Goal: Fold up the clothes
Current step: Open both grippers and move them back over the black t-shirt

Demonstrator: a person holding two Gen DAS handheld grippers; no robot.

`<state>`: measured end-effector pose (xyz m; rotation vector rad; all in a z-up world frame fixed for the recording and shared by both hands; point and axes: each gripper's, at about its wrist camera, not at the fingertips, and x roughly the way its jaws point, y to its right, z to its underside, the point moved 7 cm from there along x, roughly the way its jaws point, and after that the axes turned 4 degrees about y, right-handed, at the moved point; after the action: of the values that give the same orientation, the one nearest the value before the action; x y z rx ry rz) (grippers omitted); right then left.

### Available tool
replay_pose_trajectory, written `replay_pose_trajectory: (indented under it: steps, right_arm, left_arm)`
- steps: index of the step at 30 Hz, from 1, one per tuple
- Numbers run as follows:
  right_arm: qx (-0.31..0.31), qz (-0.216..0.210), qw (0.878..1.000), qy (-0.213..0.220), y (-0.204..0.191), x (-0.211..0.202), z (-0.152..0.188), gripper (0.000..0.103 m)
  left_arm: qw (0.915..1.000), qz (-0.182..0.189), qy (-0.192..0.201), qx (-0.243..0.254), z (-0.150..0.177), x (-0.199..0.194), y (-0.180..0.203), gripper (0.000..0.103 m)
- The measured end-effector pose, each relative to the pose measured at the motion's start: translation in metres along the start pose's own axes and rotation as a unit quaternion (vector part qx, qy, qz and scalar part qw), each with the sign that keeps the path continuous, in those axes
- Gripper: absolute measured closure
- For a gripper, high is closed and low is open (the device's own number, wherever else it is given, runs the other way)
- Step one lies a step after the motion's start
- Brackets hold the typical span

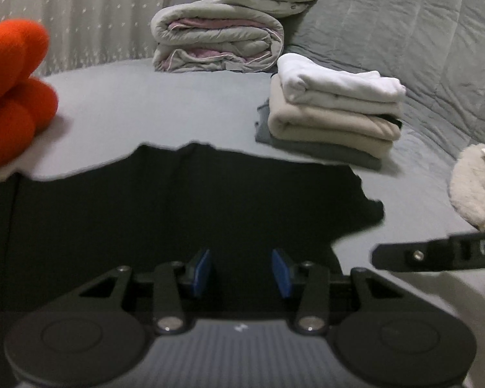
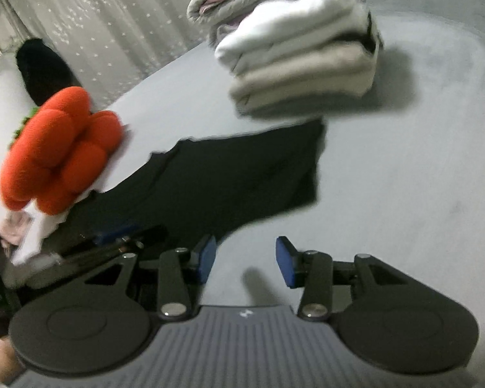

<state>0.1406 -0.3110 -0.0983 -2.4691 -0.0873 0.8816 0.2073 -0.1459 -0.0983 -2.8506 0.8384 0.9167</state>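
Left wrist view, tool: the left tool (image 1: 242, 271) hangs low over the near part of the cloth, its blue pads partly apart with nothing pinched between them.
Left wrist view, garment: a flat black fabric garment (image 1: 177, 207) lies spread on the grey bed sheet (image 1: 165, 97), its far edge wavy and its right corner rumpled.
Left wrist view, surroundings: a stack of folded white, beige and grey clothes (image 1: 333, 113) sits far right; a rolled grey and mauve quilt (image 1: 216, 42) lies beyond it; an orange plush toy (image 1: 13, 87) is at the left edge.
Right wrist view, tool: the right tool (image 2: 245, 265) is over bare sheet just right of the garment, pads partly apart and empty.
Right wrist view, garment: the black cloth stretches from near left to its far right corner beside the folded stack.
Handling: it looks light, limp and thin, likely to sag and crease, neither fragile nor slippery.
Where to hold: probably the near hem, one tool at each corner, pinching a single layer.
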Motion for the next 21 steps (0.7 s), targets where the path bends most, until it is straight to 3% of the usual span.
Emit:
replay_pose_trajectory:
  steps: [4, 7, 9, 12, 15, 19, 21]
  right_arm:
    - [0.049, -0.059, 0.997, -0.007, -0.006, 0.006, 0.014, 0.059]
    - [0.057, -0.069, 0.996, -0.009, -0.012, 0.018, 0.015, 0.067]
    - [0.041, -0.069, 0.997, -0.020, -0.017, 0.025, 0.018, 0.100]
    - [0.036, -0.028, 0.999, 0.005, -0.014, 0.023, 0.011, 0.101]
    - [0.053, -0.025, 0.998, 0.003, -0.008, 0.023, 0.008, 0.100]
    - [0.031, -0.038, 0.999, -0.017, -0.015, 0.014, 0.012, 0.087]
    - [0.029, -0.047, 0.998, -0.026, -0.015, 0.006, 0.014, 0.072]
  left_arm:
    - [0.9996, 0.010, 0.017, -0.019, 0.025, -0.020, 0.000, 0.059]
    - [0.9989, 0.015, 0.034, -0.029, 0.036, -0.032, 0.000, 0.057]
    - [0.9984, 0.019, 0.036, -0.039, 0.039, -0.037, 0.000, 0.056]
    - [0.9980, 0.025, 0.037, -0.045, 0.043, -0.047, 0.001, 0.055]
    - [0.9984, 0.027, 0.034, -0.036, 0.051, -0.055, 0.005, 0.054]
    - [0.9987, 0.032, 0.027, -0.029, 0.059, -0.071, 0.008, 0.052]
    - [0.9985, 0.038, 0.025, -0.033, 0.067, -0.080, 0.008, 0.051]
